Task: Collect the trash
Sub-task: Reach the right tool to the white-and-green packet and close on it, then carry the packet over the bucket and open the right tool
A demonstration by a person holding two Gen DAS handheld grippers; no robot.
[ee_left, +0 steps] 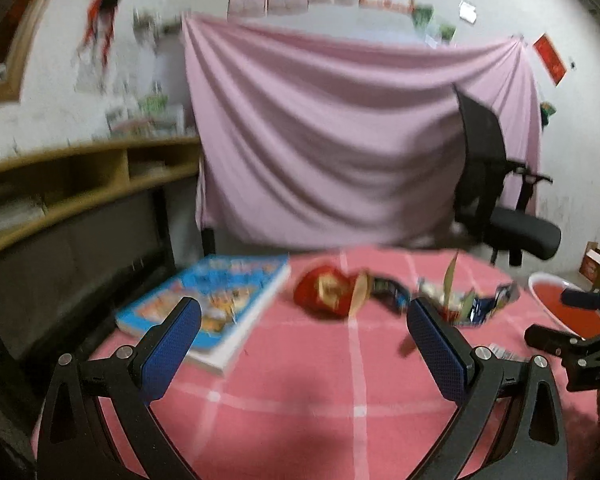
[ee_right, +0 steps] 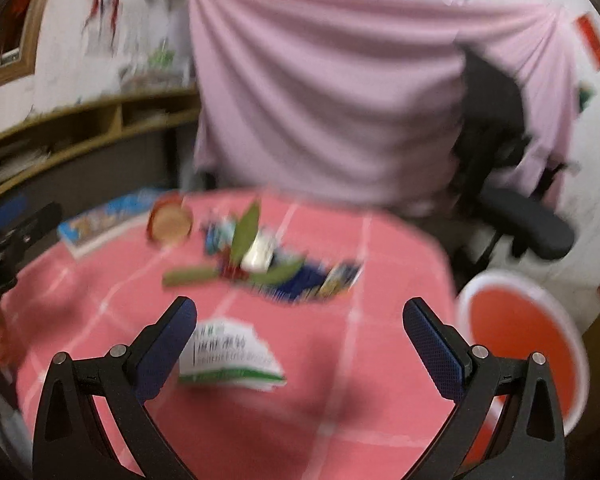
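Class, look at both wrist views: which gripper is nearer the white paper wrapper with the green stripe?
Right. The right gripper hangs open directly over the white green-striped paper wrapper; the left gripper is off to its left, open too.

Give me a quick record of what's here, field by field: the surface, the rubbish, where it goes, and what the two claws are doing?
surface: round table with pink checked cloth
rubbish: red apple core, blue snack wrappers with green leaves, white-and-green paper packet
not rubbish: blue picture book at the table's left edge
bin: red basin with white rim, on the floor right of the table
left gripper: open, holding nothing
right gripper: open, holding nothing, above the packet
image quality: blurred
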